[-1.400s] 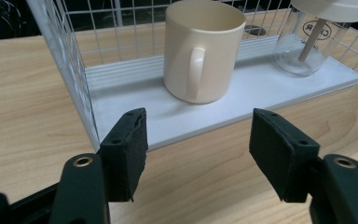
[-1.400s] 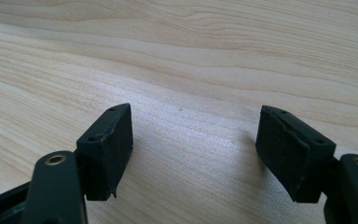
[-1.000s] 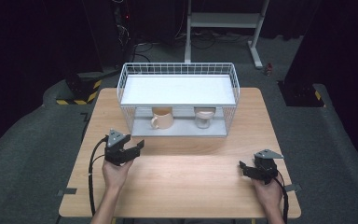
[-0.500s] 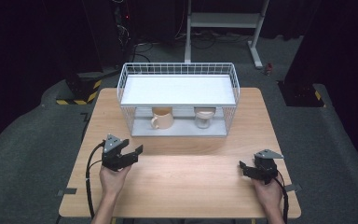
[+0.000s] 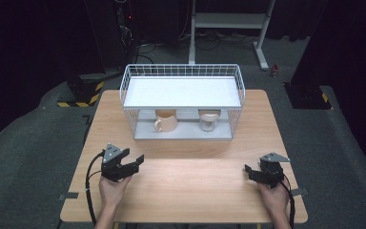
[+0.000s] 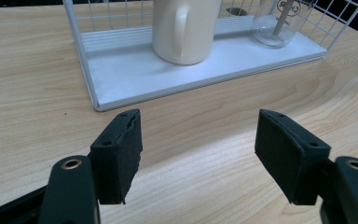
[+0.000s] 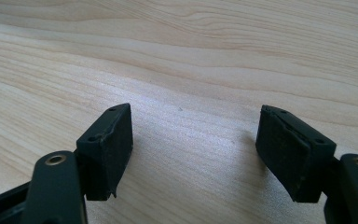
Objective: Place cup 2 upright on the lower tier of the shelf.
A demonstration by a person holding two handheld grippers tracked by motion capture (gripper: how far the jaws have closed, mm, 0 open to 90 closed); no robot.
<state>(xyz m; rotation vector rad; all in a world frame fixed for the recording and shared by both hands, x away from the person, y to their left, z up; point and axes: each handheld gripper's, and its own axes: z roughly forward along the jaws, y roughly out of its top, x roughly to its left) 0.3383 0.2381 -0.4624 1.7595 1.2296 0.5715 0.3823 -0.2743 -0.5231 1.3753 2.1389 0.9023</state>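
Note:
A white wire rack (image 5: 182, 76) stands at the back of the wooden table (image 5: 186, 186). On its lower shelf (image 6: 135, 74) sit a cream mug (image 5: 166, 120) (image 6: 182, 28) and a clear glass jar (image 5: 209, 121) (image 6: 278, 25) with a stick in it. My left gripper (image 5: 134, 162) (image 6: 198, 149) is open at the front left, aimed at the rack with the mug ahead of it. Low over bare wood at the front right, my right gripper (image 5: 249, 171) (image 7: 193, 149) is open too, nothing between its jaws.
The rack's flat white top shelf (image 5: 181, 92) covers the mug and jar from above. Dark floor surrounds the table, with a metal stand (image 5: 228, 21) behind and black equipment (image 5: 310, 93) at the right. A cable (image 5: 91, 181) trails from the left gripper.
My left gripper has drawn back slightly toward the front edge of the table. The right gripper has stayed in place.

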